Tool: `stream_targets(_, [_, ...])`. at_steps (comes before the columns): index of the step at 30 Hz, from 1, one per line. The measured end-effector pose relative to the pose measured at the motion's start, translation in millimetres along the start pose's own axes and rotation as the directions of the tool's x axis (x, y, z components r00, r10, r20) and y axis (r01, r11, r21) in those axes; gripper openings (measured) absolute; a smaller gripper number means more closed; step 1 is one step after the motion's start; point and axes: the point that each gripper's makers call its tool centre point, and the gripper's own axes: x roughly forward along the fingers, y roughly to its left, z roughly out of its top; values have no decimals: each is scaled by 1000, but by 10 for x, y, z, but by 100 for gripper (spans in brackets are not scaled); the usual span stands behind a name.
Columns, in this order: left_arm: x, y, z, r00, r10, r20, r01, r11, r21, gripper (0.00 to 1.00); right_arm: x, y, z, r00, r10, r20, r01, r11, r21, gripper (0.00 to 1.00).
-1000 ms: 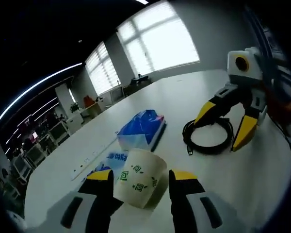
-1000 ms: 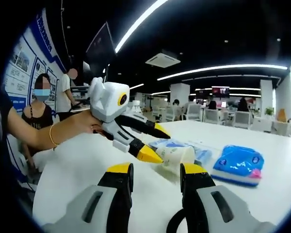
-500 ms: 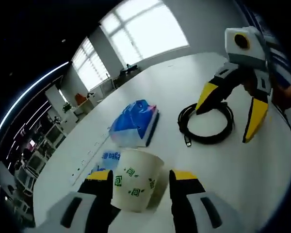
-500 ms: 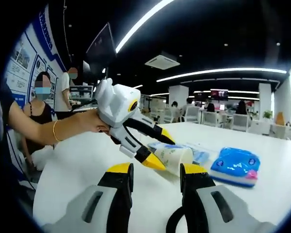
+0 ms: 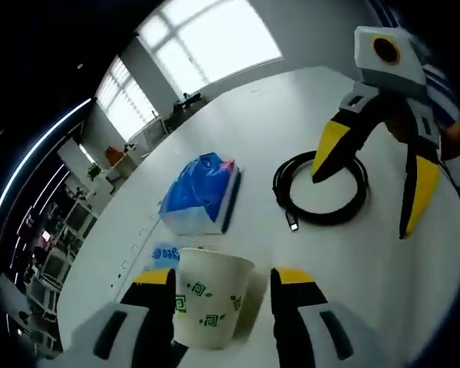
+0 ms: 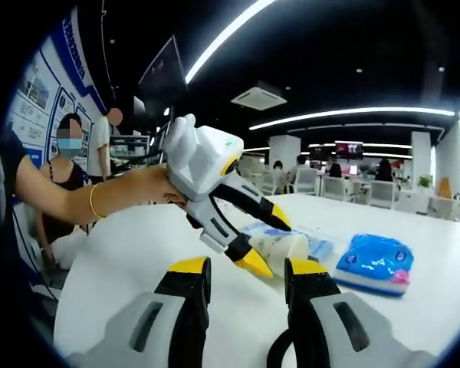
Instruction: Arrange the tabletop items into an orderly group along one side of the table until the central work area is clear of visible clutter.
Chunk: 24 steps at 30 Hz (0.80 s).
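Jaws of left gripper (image 5: 221, 285) straddle the paper cup (image 5: 208, 307), which looks tilted; contact with it cannot be told. Jaws of right gripper (image 5: 372, 180) spread wide above the coiled cable (image 5: 320, 190). Blue tissue pack (image 5: 200, 194) lies just beyond the cup on the desk (image 5: 261, 115).

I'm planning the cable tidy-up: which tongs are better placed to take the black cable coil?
Right tongs: open, jaws hanging over the black cable coil. Left tongs already straddle the paper cup.
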Motion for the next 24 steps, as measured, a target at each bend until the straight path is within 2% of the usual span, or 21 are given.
stream_targets(2, [24, 3, 21, 1000, -4, -5, 4, 1000, 9, 49, -7, 1, 3, 1000, -3, -1, 3, 1000, -6, 37])
stream_targets(5, [45, 43, 24, 999, 22, -25, -21, 999, 39, 50, -26, -20, 42, 1000, -23, 13, 23, 1000, -18, 37])
stream_targets(10, [107, 10, 44, 999, 8, -31, -6, 999, 39, 50, -41, -24, 71, 999, -24, 29, 24, 1000, 0, 36])
stream_targets(16, [150, -27, -5, 998, 15, -63, -12, 999, 49, 53, -37, -1, 64, 999, -11, 34, 10, 999, 33, 36])
stream_targets(24, [173, 1, -88, 996, 29, -80, -27, 999, 25, 53, -42, -13, 59, 999, -14, 32, 13, 1000, 28, 36])
